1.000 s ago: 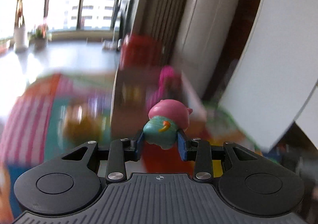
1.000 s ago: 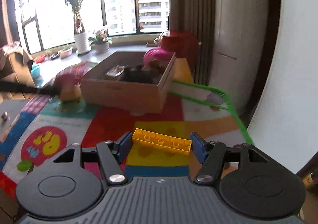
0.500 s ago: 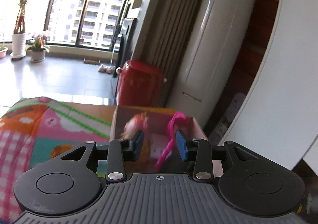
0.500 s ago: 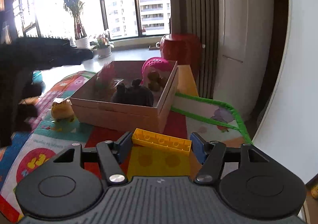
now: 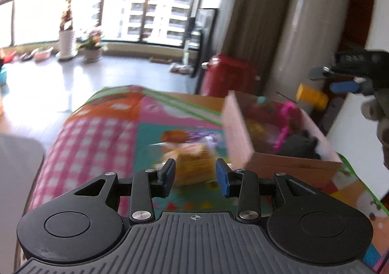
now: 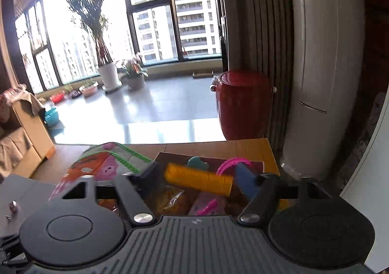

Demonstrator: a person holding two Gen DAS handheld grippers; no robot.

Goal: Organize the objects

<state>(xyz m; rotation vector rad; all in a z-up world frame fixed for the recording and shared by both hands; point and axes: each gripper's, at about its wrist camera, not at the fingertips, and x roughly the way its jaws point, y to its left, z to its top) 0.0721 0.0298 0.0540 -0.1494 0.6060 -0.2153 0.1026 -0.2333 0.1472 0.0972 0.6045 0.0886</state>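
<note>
My left gripper point(image 5: 195, 176) is open and empty, above the play mat point(image 5: 102, 133). A yellow and orange toy point(image 5: 192, 159) lies blurred on the mat just beyond its fingers, left of the cardboard box point(image 5: 287, 164). The box holds a pink basket point(image 5: 284, 125), a dark plush toy point(image 5: 301, 145) and other toys. My right gripper point(image 6: 198, 178) is shut on a yellow brick point(image 6: 198, 178) and holds it over the box point(image 6: 209, 191). The left wrist view shows the brick point(image 5: 311, 96) above the box's far side.
A red round bin point(image 6: 243, 103) stands behind the box beside a tall white unit point(image 6: 323, 67). A white panel point(image 5: 357, 116) rises at the right. Potted plants point(image 6: 107, 74) stand by the windows. A sofa edge point(image 6: 22, 135) is at the left.
My left gripper let go of the pink and teal toy at the box, then pulled back left toward the yellow toy. My right gripper carried the yellow brick forward over the box.
</note>
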